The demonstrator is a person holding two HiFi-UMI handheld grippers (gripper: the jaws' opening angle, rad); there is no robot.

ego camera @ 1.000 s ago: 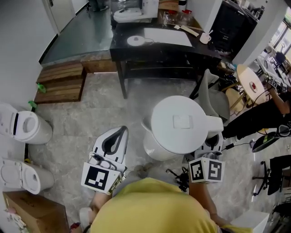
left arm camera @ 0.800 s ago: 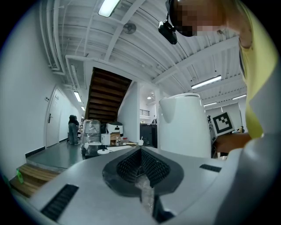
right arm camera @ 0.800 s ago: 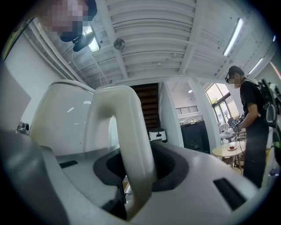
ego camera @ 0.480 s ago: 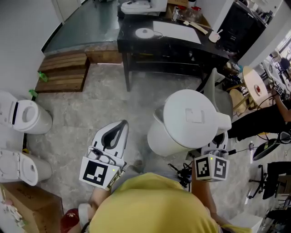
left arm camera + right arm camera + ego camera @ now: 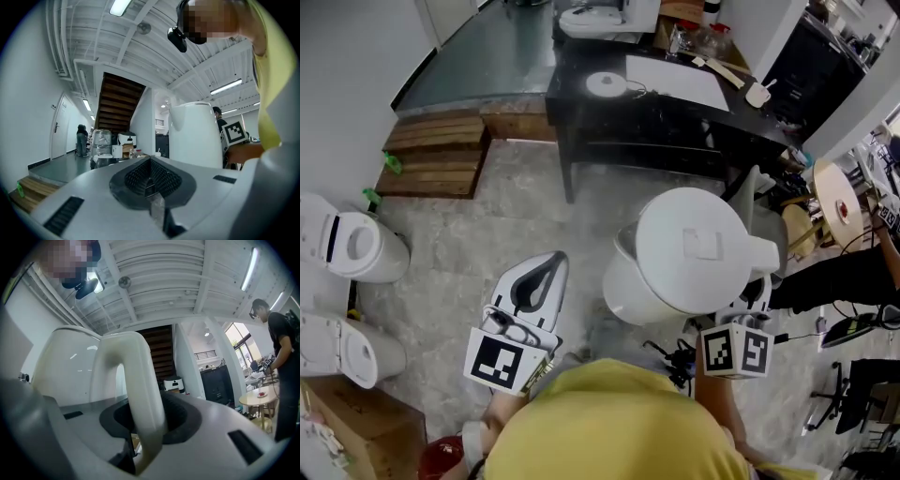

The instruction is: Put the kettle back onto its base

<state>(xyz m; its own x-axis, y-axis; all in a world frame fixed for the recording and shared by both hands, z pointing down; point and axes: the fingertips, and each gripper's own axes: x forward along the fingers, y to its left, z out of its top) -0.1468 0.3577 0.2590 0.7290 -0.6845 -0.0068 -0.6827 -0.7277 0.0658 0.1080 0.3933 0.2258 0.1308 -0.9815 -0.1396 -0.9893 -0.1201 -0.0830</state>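
black table (image 5: 675, 111): kettle base (image 5: 605, 83); white sheet (image 5: 677, 81) | floor (image 5: 478, 239): wooden pallet (image 5: 436, 161)

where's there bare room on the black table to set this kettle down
Bare top runs along the black table's front edge, in front of the round white base and the white sheet. The back edge is crowded: white appliance, jars, wooden utensils.

Left gripper (image 5: 551, 264) closed (empty), right gripper (image 5: 750, 298) gripping, both held forward
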